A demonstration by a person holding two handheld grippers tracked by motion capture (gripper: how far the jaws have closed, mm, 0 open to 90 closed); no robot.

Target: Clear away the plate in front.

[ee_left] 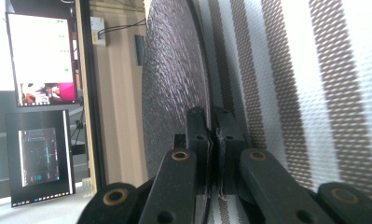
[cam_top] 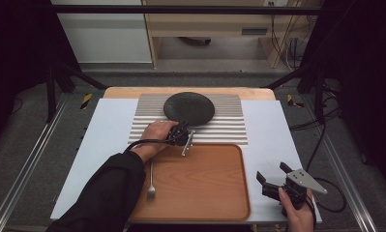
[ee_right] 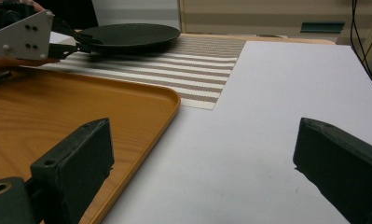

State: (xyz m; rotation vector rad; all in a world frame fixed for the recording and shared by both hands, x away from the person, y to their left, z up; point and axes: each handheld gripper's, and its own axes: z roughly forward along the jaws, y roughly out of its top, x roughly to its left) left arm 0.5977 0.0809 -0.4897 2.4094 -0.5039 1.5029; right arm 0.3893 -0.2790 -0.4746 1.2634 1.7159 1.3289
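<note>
White surface w/ striped mat: left tongs clamped on dark plate rim, right tongs wide, idle. Next, likely: lift plate level, carry to tray.

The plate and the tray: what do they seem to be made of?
Plate: dark, matte, rough speckled surface, probably stoneware or cast iron; cannot tell which. Tray: orange-brown with visible grain lines and a smooth sheen, apparently wood or wood-look laminate.
</note>
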